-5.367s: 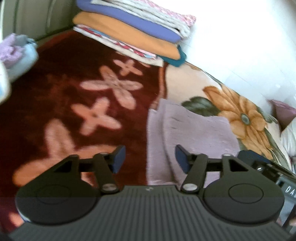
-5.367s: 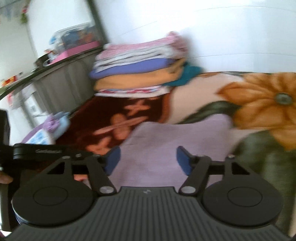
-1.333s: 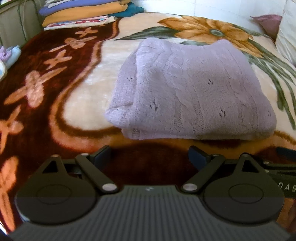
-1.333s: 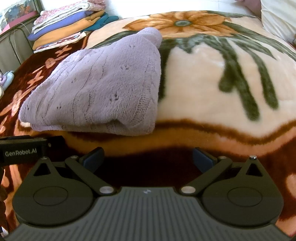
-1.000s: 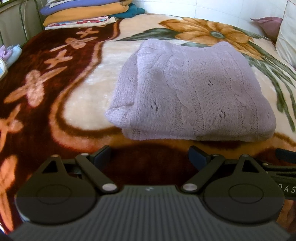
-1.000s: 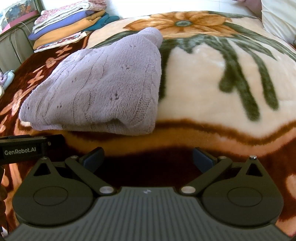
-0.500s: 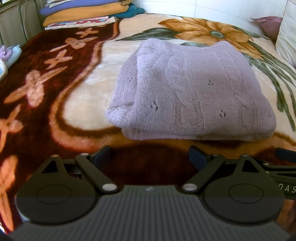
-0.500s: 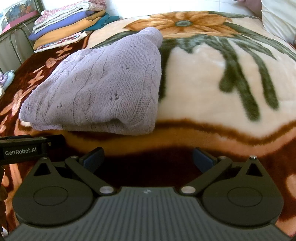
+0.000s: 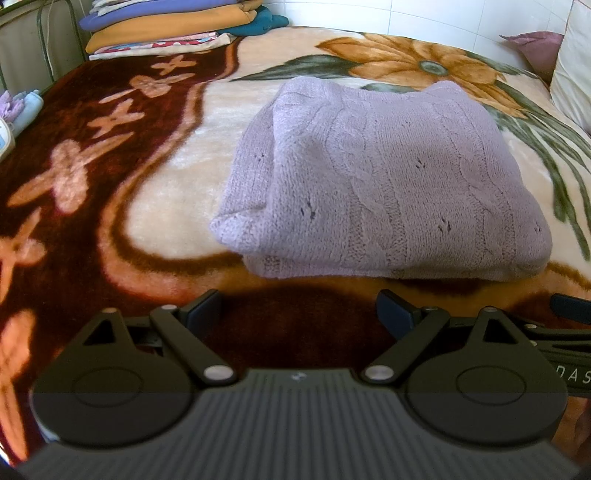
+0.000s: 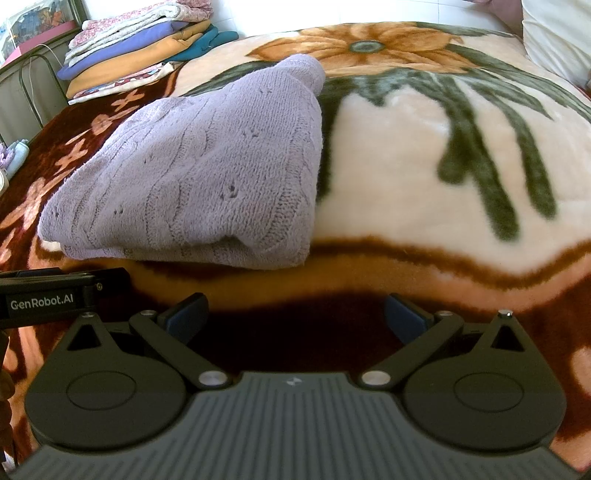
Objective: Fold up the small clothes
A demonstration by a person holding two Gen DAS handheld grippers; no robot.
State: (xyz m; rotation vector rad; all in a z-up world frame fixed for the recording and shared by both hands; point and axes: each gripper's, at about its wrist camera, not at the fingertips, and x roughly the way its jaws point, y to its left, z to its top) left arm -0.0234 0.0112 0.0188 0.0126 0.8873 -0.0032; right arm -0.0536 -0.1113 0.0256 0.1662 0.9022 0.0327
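A lilac knitted sweater (image 9: 388,184) lies folded into a thick rectangle on a flowered blanket (image 9: 110,184). It also shows in the right wrist view (image 10: 207,184), left of centre. My left gripper (image 9: 299,310) is open and empty, just short of the sweater's near edge. My right gripper (image 10: 295,317) is open and empty, near the sweater's near right corner. Neither gripper touches the sweater. The left gripper's side (image 10: 48,295) shows at the left edge of the right wrist view.
A stack of folded blankets (image 9: 177,22) sits at the far left corner of the bed, also seen in the right wrist view (image 10: 140,48). A white pillow (image 9: 572,66) and a mauve cushion (image 9: 532,44) lie at the far right. A metal bed rail (image 10: 33,85) runs along the left.
In the oldest frames both grippers were close over the sweater; they now sit back from its near edge. Over the last second nothing has visibly moved.
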